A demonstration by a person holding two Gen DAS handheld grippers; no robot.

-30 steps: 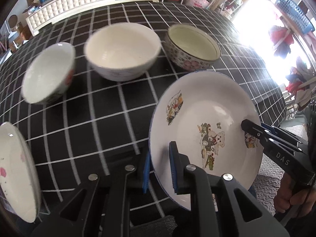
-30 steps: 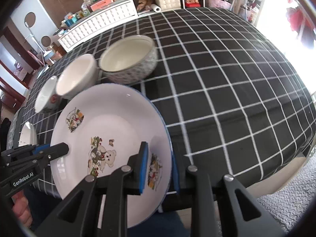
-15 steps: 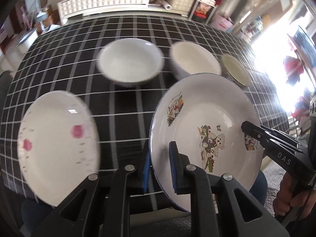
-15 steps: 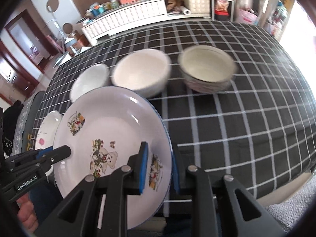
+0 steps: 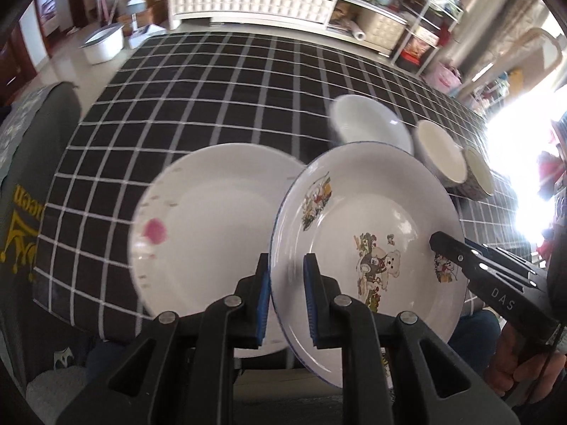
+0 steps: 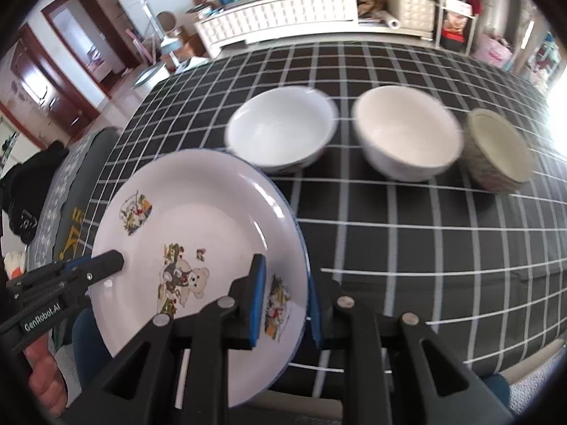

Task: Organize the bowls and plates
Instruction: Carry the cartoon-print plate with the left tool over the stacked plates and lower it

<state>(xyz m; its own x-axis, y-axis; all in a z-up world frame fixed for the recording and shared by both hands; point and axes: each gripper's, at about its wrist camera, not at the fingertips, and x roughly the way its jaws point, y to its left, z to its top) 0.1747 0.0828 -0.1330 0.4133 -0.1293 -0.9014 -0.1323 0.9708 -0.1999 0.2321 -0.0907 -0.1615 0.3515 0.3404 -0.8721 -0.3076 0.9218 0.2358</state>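
Observation:
Both grippers hold one white plate with cartoon bear prints and a blue rim (image 5: 372,226) (image 6: 198,248) above the table's near edge. My left gripper (image 5: 286,301) is shut on its left rim. My right gripper (image 6: 283,304) is shut on its right rim. A second white plate with pink spots (image 5: 209,219) lies on the table just left of the held plate and partly under it. Three bowls stand in a row behind: a white bowl (image 6: 281,127), a cream bowl (image 6: 407,132), and a patterned bowl (image 6: 499,148).
The table has a black cloth with a white grid (image 5: 212,88). A chair with a grey cover (image 5: 24,177) stands at the table's left end. A white cabinet (image 6: 283,10) stands beyond the far edge.
Both grippers have carried the bear plate left along the table. The pink-spotted plate now lies right beside and partly under it. The bowls have shifted to the right in both views.

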